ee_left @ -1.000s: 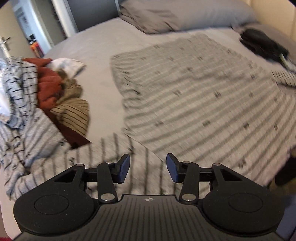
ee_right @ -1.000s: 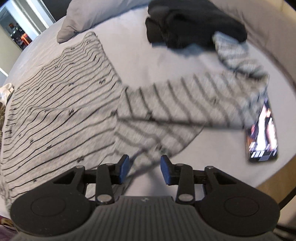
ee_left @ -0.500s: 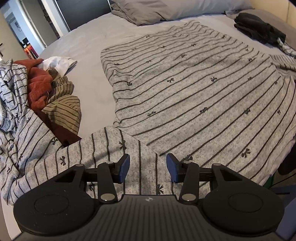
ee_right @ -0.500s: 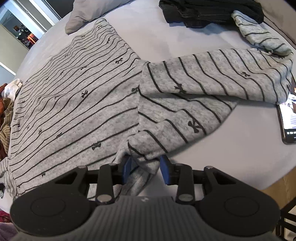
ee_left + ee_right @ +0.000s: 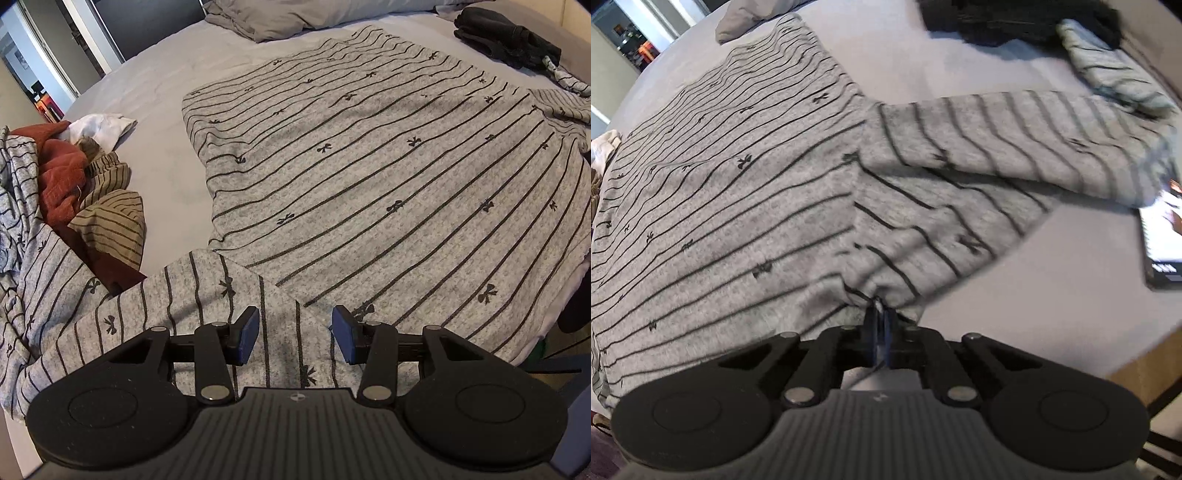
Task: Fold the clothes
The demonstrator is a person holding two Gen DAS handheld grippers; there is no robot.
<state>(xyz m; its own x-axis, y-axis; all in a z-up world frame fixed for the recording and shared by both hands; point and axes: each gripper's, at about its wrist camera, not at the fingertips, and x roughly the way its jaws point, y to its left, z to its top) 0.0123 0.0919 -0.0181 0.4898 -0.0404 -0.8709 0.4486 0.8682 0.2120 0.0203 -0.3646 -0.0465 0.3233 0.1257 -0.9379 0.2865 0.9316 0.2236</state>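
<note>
A grey top with thin black stripes and small bows (image 5: 369, 177) lies spread flat on the bed. Its left sleeve (image 5: 147, 306) runs toward the left edge in the left wrist view. My left gripper (image 5: 295, 334) hovers open just above the shoulder where that sleeve joins the body, with nothing pinched. In the right wrist view the same grey top (image 5: 720, 192) fills the left half and its right sleeve (image 5: 1015, 147) stretches off to the right. My right gripper (image 5: 879, 317) is shut on a bunched fold of the top's fabric at the right shoulder.
A heap of other clothes (image 5: 66, 184), rust red, olive striped and white, lies at the left. Dark garments (image 5: 506, 40) and grey pillows (image 5: 295, 18) sit at the far side. A lit phone (image 5: 1161, 236) rests by the bed's right edge.
My right gripper sank onto the fabric at the right shoulder and closed, pinching a fold that now bunches up. The left gripper stayed open over the left shoulder.
</note>
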